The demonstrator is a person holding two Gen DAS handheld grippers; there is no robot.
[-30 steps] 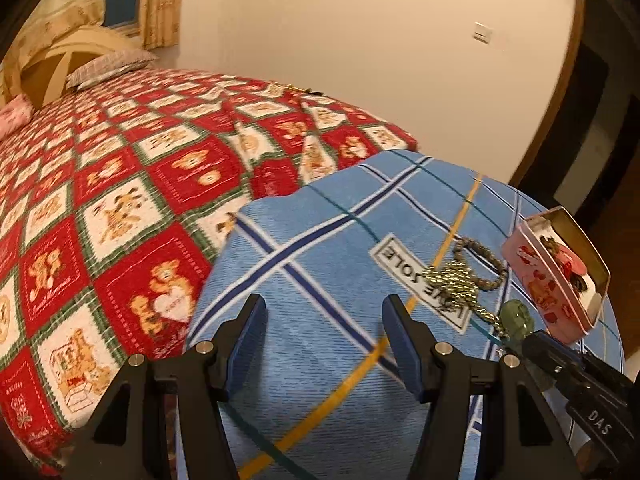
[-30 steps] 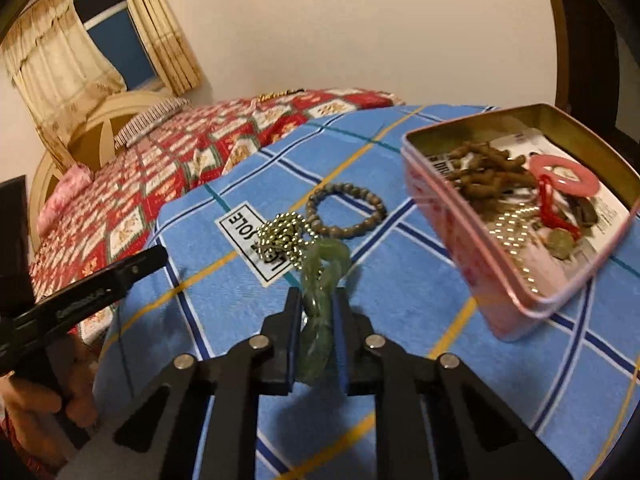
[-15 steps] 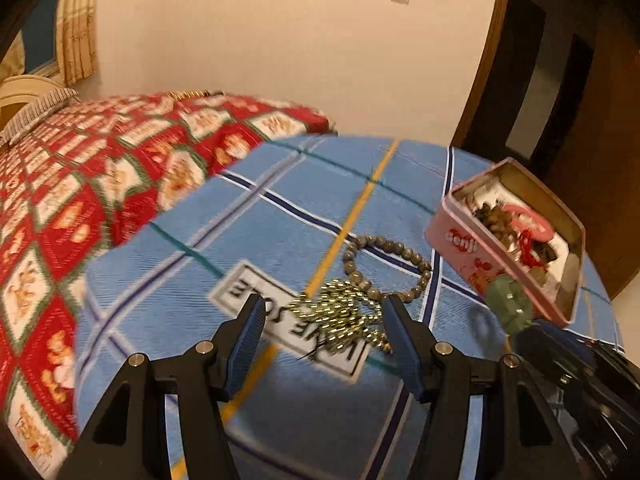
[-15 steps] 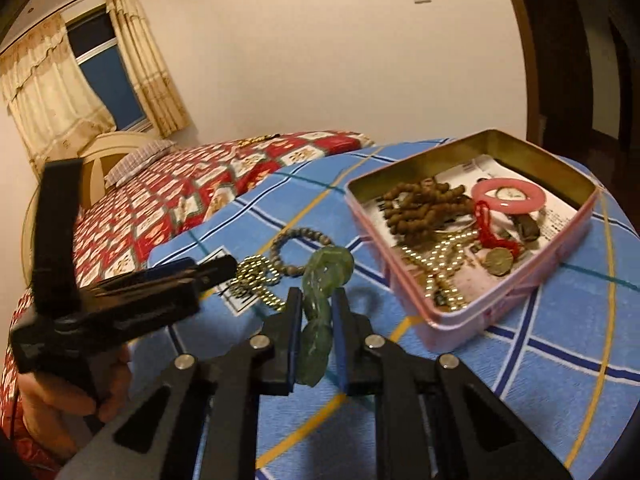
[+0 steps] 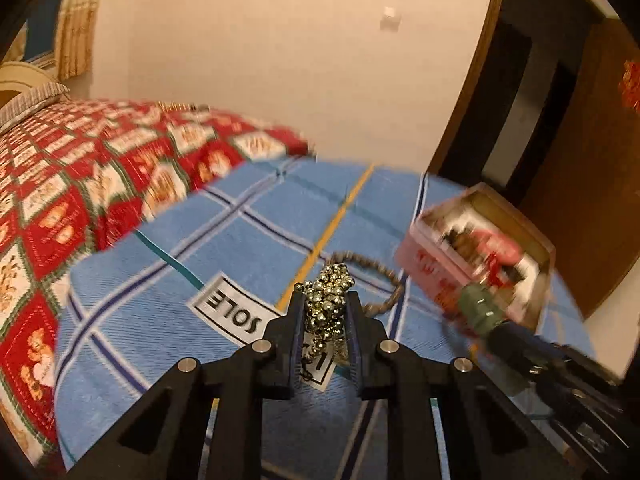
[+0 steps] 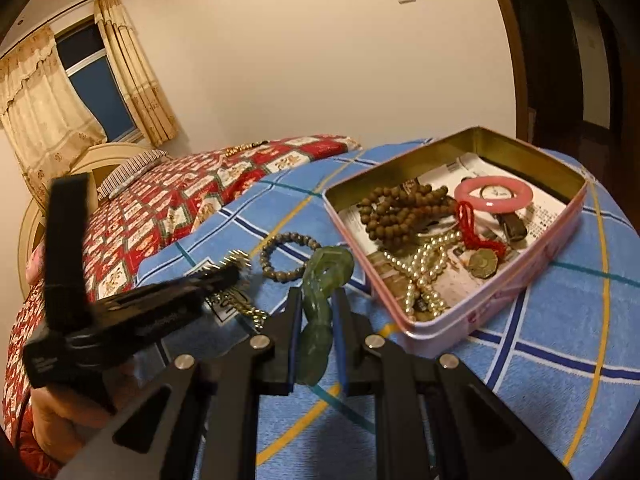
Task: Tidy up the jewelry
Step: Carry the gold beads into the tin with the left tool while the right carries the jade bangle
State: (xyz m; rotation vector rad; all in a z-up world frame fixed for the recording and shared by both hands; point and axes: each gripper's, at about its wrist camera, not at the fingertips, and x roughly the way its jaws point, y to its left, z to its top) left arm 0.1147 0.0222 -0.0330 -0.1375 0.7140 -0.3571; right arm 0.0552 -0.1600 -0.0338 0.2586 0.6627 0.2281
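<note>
My left gripper (image 5: 326,294) is closing its jaws around a bunch of gold bead chain (image 5: 326,308), and the pads press the beads from both sides. Chain ends hang below onto the blue plaid cloth (image 5: 160,312). My right gripper (image 6: 316,294) is shut on a green jade chain piece (image 6: 330,266), held above the cloth just left of the open pink tin (image 6: 500,308). In the left wrist view the jade piece (image 5: 476,306) shows blurred in front of the tin (image 5: 432,276). A grey bead bracelet (image 6: 291,236) lies flat on the cloth between the two grippers and the tin.
The tin holds brown wooden beads (image 6: 396,216), a pink ring (image 6: 494,196), a pearl strand (image 6: 424,264) and a red cord with a coin. A red patterned quilt (image 5: 100,168) covers the bed to the left. A hand (image 6: 60,412) holds the left gripper.
The left gripper swung right over the gold chain and closed its wide-open jaws on it. The right gripper, still holding the jade piece, shifted slightly closer to the tin.
</note>
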